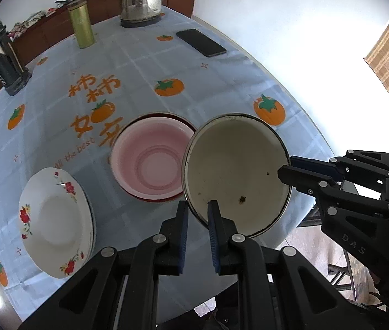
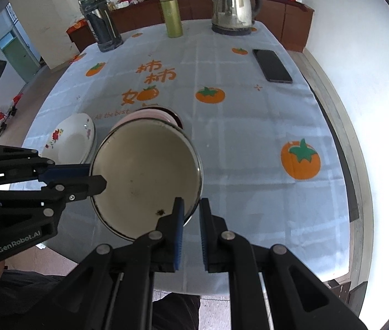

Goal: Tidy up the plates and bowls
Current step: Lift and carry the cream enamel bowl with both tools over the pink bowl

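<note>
Cream enamel bowl with a dark metal rim (image 1: 235, 170): round, interior speckled with a few dark spots, tilted, raised above the table, held at two places on its rim. It hangs just beside and partly in front of the pink bowl.

Left gripper (image 1: 197, 209): black two-finger tool with blue pads, jaws pinched on the near-left part of the enamel bowl's rim, one finger inside the bowl, one outside.

Right gripper (image 2: 191, 206): same make, jaws pinched on the near-right part of the same rim, likewise one finger in and one out. In the left wrist view it enters from the right (image 1: 285, 169).

Pink plastic bowl (image 1: 150, 159): round, stepped inside, upright on a dark red plate of which only the edge shows, near the middle of the table.

White ceramic deep plate with red flower print (image 1: 54, 220): on the table to the left of the pink bowl, apart from it; a second rim shows beneath it.

Pale blue checked tablecloth with orange persimmon print (image 2: 249, 143): covers the table.

At the far end of the table: stainless steel electric kettle (image 2: 234, 2), olive-green cylindrical flask (image 2: 171, 16), dark glass-and-metal jar (image 2: 99, 19).

Black smartphone (image 2: 272, 66): lying flat, screen dark, towards the far right.
</note>
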Available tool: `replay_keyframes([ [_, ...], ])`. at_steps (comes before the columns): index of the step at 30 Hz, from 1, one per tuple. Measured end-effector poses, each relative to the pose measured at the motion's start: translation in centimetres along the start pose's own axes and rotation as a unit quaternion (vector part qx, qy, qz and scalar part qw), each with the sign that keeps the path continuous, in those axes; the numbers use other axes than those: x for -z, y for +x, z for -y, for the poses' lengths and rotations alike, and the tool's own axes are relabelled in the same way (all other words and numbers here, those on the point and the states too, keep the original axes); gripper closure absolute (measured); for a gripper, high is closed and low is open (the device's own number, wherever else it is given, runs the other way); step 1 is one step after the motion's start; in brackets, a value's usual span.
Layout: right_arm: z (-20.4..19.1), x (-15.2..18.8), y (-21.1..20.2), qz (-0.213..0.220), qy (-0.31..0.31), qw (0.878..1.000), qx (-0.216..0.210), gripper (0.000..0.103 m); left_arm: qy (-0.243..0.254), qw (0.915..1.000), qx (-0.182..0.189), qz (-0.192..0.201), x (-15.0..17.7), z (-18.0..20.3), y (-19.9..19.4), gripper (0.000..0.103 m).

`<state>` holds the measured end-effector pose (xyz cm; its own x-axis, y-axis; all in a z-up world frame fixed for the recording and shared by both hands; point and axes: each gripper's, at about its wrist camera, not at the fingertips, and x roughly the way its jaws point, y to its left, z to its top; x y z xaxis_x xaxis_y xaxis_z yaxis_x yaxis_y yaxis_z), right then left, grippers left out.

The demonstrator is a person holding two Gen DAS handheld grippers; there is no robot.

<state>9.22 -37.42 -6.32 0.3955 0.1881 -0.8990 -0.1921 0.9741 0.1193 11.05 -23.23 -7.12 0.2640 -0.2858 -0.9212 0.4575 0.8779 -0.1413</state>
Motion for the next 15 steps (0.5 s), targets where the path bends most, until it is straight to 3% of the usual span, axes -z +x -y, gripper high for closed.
replay_keyframes([
  [15,-2.4,-2.4,0.5,0.014,-0.03,0.999,-0.011,0.092,-0.028,0.9993,-0.017,0.016,-0.3,-3.0,-1.1,0.087],
])
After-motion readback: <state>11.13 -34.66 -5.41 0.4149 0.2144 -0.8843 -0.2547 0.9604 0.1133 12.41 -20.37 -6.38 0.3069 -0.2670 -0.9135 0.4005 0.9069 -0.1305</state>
